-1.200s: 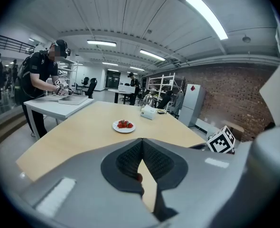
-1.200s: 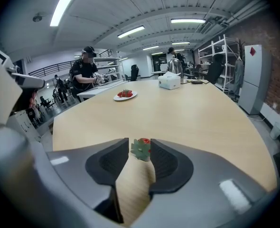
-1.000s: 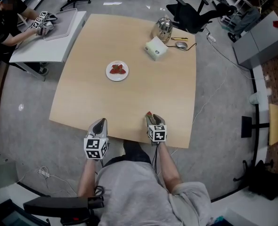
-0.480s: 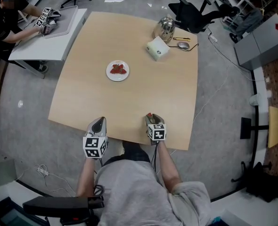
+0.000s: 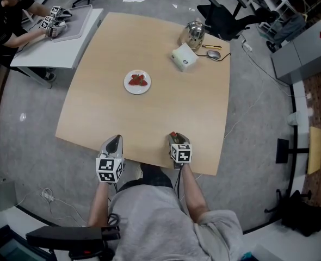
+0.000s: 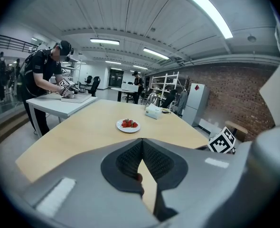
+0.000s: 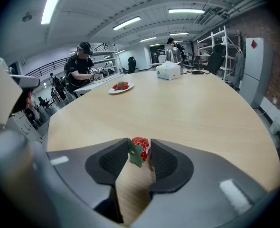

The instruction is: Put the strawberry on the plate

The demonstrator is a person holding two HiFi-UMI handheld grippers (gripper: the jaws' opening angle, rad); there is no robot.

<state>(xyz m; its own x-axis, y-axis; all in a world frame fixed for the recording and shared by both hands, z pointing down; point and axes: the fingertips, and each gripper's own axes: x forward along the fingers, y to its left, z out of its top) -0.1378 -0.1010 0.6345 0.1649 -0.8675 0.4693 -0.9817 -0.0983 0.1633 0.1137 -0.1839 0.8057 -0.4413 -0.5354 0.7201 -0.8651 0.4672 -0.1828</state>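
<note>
Strawberry (image 7: 141, 147) sits between the jaws of the right gripper (image 5: 174, 138), at the near edge of the worktop (image 5: 149, 118), well apart from the plate (image 5: 126, 84). The jaws have just been closing on it. In the right gripper view the leaf meets one pad and the red flesh the other, so it reads as gripped, at a fairly wide opening. Can't tell whether the berry is clear of the worktop or resting on it.

Neither gripper has travelled across the head-view frames; both sit at the near edge as before. Only the small frame shift of the head camera and the jaw closure differ.

Left gripper (image 6: 142, 141): jaws together at the tips, nothing in them, idle beside the right one.

The plate is mid-worktop and already carries other strawberries (image 5: 137, 80).

Judgement: the grasp is just made and the carry not started. Next is a lift and a long reach forward to the plate, setting down beside the berries already there.
</note>
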